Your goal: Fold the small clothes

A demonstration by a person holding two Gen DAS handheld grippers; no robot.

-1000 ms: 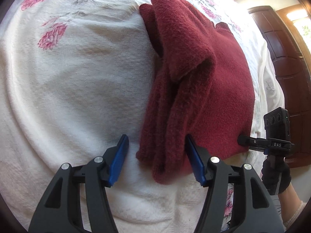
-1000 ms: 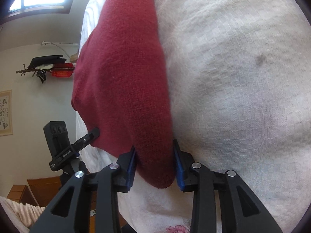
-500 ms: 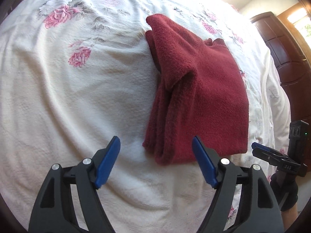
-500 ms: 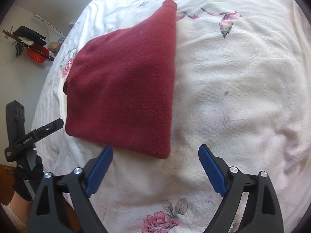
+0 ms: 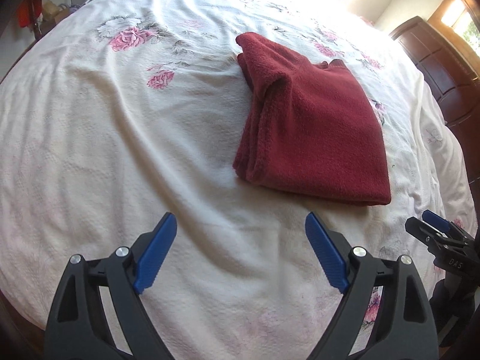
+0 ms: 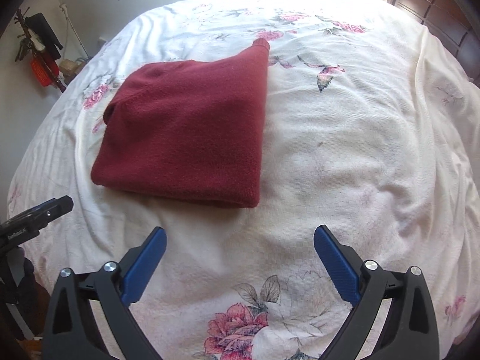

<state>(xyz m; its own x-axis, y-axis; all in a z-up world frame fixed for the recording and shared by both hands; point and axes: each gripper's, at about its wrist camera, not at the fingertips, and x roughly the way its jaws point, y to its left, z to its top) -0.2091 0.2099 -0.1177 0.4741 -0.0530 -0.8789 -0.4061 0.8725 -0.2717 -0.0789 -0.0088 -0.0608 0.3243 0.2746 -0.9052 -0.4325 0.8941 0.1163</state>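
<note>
A folded maroon sweater (image 5: 312,132) is lying flat on the floral bedspread (image 5: 120,138), just ahead of the left claw (image 5: 240,255) and the right claw (image 6: 238,265), both hovering released and empty. The fold is looking finished; next is likely fetching another garment.
</note>
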